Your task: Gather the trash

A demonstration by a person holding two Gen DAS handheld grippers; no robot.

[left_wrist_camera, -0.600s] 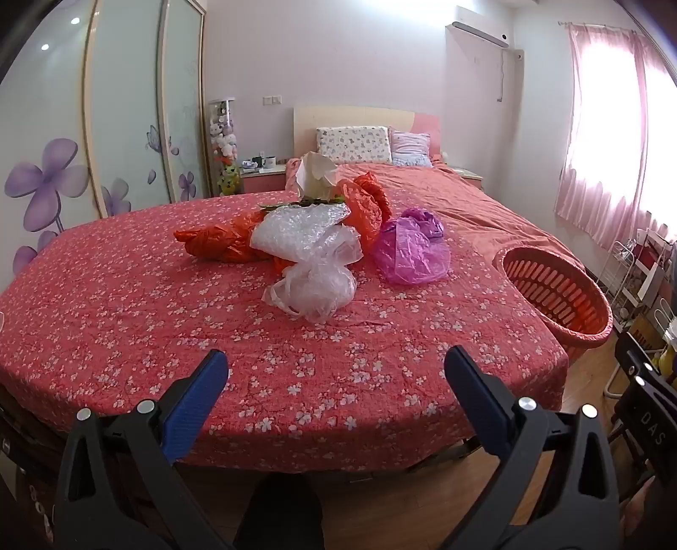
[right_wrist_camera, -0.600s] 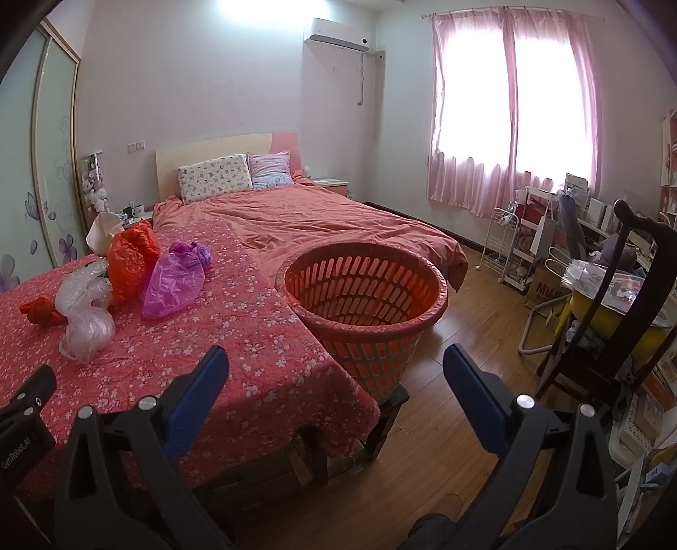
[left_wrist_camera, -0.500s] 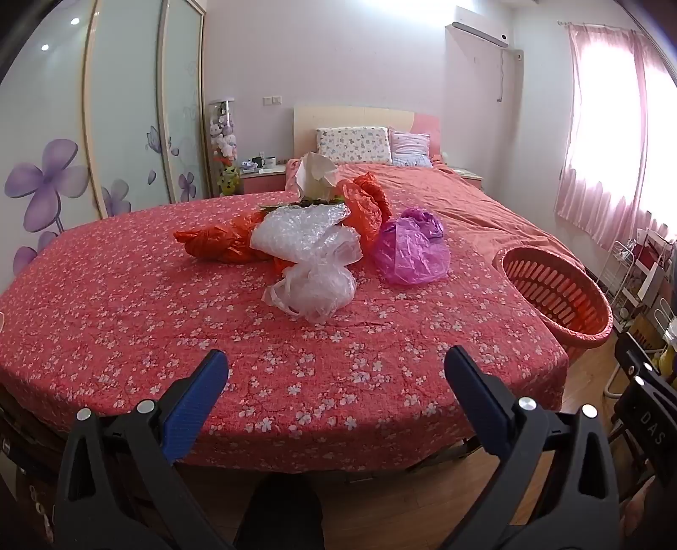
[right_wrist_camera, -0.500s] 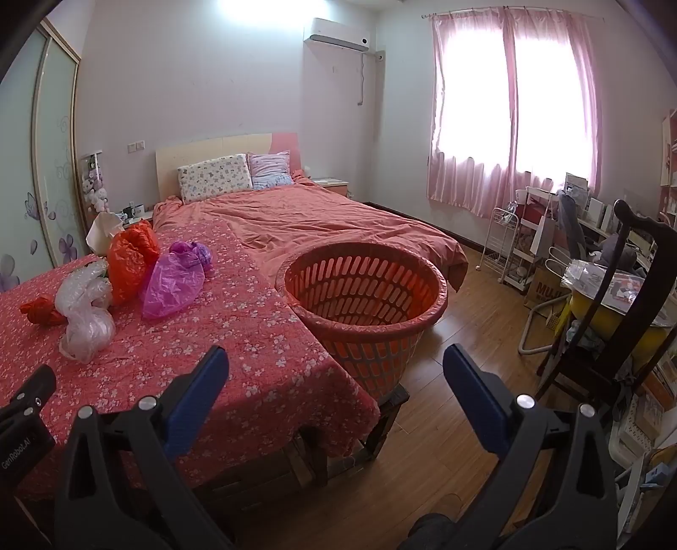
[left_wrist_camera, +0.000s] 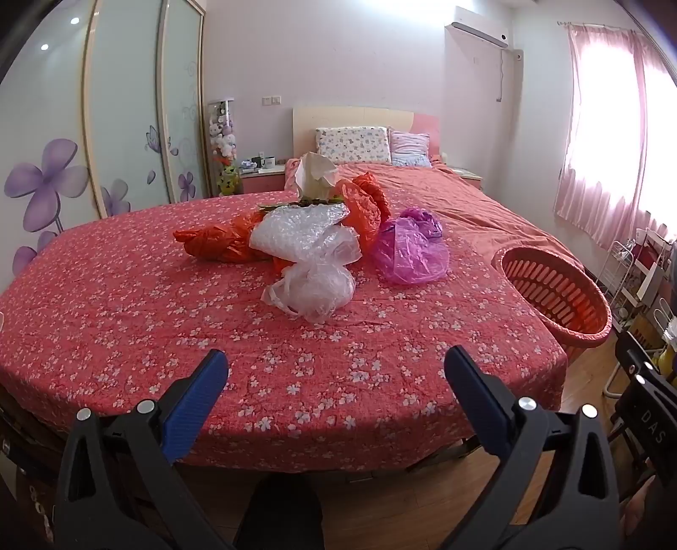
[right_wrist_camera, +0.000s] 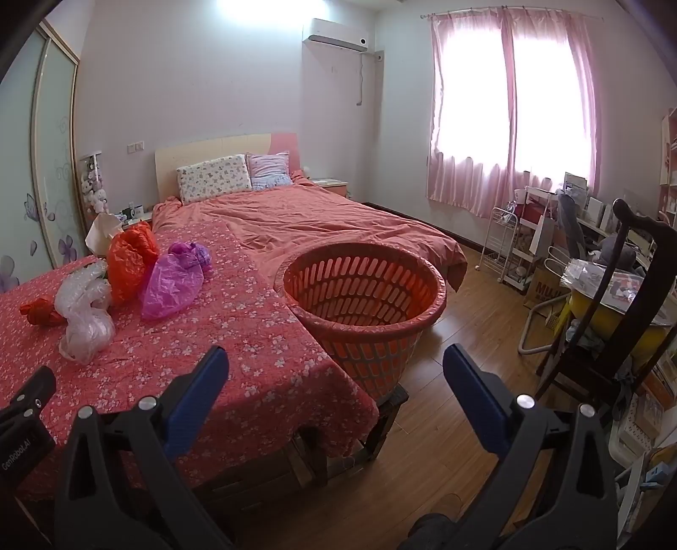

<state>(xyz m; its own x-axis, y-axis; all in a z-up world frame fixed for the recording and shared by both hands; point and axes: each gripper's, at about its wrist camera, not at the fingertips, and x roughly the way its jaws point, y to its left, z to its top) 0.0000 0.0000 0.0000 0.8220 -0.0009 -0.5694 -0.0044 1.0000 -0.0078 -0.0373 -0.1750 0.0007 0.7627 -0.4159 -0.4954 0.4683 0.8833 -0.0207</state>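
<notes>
Here, on the flowered red cloth (left_wrist_camera: 127, 304), the trash lies heaped mid-table: a crumpled red bag (left_wrist_camera: 211, 245), a cloudy clear bag (left_wrist_camera: 315, 287), an orange bag (left_wrist_camera: 364, 207), a pink bag (left_wrist_camera: 412, 254). Just beside the cloth's right edge stands an orange slatted basket (right_wrist_camera: 364, 292). The left gripper (left_wrist_camera: 336, 372) and right gripper (right_wrist_camera: 336, 368) are both spread wide, pinching nothing.

Upper left of your left view: frosted wardrobe doors with purple flower decals (left_wrist_camera: 46, 182). Upper right of your right view: pink sheer curtains (right_wrist_camera: 507, 114), white wall air conditioner (right_wrist_camera: 334, 36).
</notes>
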